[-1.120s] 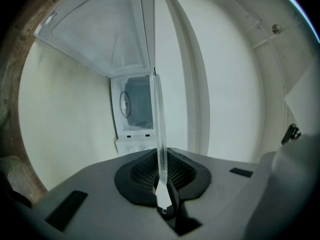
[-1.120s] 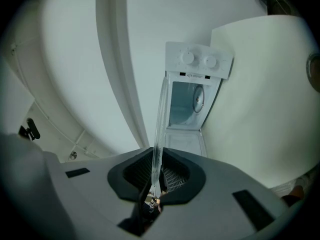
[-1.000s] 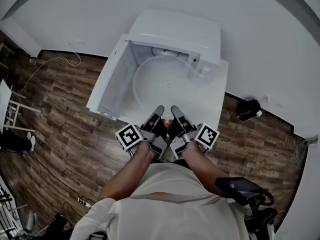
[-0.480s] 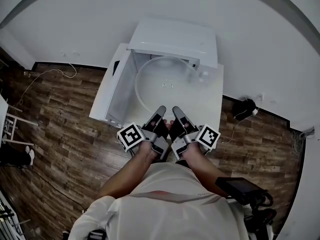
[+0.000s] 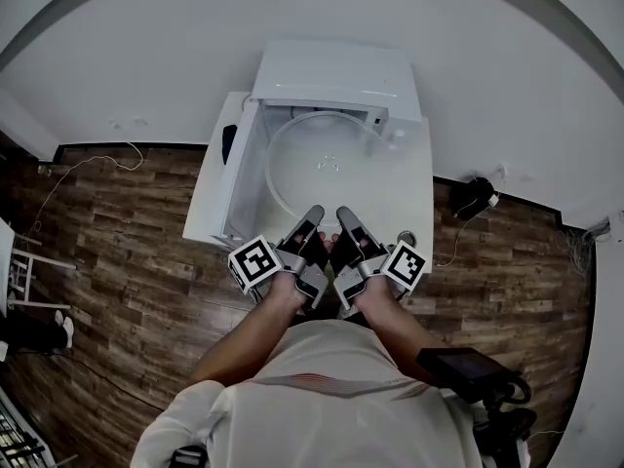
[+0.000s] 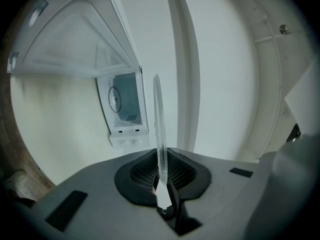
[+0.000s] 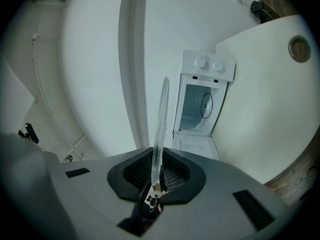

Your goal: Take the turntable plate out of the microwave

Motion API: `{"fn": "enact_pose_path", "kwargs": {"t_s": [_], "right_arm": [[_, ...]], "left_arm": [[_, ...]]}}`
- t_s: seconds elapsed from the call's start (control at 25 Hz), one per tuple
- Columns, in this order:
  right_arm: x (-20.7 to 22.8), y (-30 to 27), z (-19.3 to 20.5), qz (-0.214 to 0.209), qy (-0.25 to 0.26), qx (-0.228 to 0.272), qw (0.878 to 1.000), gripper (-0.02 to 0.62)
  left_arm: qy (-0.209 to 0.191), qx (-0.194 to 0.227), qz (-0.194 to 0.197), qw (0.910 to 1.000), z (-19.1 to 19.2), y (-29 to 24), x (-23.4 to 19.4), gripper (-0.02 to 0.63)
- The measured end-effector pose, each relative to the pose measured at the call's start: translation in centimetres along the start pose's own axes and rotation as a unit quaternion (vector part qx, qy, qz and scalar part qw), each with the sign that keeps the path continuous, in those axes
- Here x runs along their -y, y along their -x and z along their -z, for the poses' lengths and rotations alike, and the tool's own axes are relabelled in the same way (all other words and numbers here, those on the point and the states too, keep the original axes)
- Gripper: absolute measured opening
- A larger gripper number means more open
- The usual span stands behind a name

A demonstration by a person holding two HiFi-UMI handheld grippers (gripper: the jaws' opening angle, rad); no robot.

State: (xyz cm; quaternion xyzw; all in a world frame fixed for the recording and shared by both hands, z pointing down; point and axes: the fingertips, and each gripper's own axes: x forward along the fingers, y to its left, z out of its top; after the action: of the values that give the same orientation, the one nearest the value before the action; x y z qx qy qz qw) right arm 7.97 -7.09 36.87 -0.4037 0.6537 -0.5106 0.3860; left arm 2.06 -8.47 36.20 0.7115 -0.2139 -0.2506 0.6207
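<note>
The left gripper (image 5: 310, 218) and right gripper (image 5: 347, 218) are clamped on the near rim of the turntable plate (image 5: 327, 164), which has been raised and drawn back from the microwave (image 5: 336, 71), so removal is judged nearly done.

Plain white wall (image 5: 146, 47) fills the upper frame, evenly lit, and meets the ground along a black baseboard (image 5: 127, 145). Dark wood-plank floor (image 5: 107, 291) spreads at left and right. A white counter (image 5: 417, 188) stands at centre, against the wall. At right, a black bundle (image 5: 475, 201) with a white cord lies by the baseboard. White furniture legs (image 5: 24, 261) poke in at the left edge.
</note>
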Motion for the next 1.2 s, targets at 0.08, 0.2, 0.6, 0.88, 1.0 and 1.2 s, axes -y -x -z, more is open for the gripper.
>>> {"fn": "enact_pose_path", "kwargs": {"t_s": [0.08, 0.2, 0.6, 0.88, 1.0, 1.2], "right_arm": [[0.1, 0.0, 0.0, 0.001, -0.004, 0.000, 1.000, 0.041], [0.2, 0.4, -0.1, 0.000, -0.001, -0.003, 1.000, 0.041], [-0.6, 2.2, -1.7, -0.008, 0.005, -0.015, 1.000, 0.043], [-0.2, 2.7, -2.1, -0.008, 0.001, -0.020, 1.000, 0.043], [-0.3, 2.7, -1.9, -0.008, -0.003, -0.020, 1.000, 0.043], [-0.1, 2.7, -2.4, -0.008, -0.001, -0.019, 1.000, 0.043]], "left_arm": [[0.000, 0.000, 0.003, 1.0000, 0.1, -0.1, 0.1, 0.046], [0.000, 0.003, -0.002, 1.0000, 0.4, 0.0, -0.1, 0.046], [-0.001, 0.015, 0.004, 0.9999, 2.7, -0.8, 0.9, 0.046], [-0.001, 0.017, 0.004, 0.9999, 3.3, -1.1, 0.6, 0.046], [-0.002, 0.016, 0.002, 0.9999, 3.3, -1.0, 0.6, 0.046], [0.000, 0.016, 0.000, 0.9999, 3.3, -1.3, 0.4, 0.046]]}}
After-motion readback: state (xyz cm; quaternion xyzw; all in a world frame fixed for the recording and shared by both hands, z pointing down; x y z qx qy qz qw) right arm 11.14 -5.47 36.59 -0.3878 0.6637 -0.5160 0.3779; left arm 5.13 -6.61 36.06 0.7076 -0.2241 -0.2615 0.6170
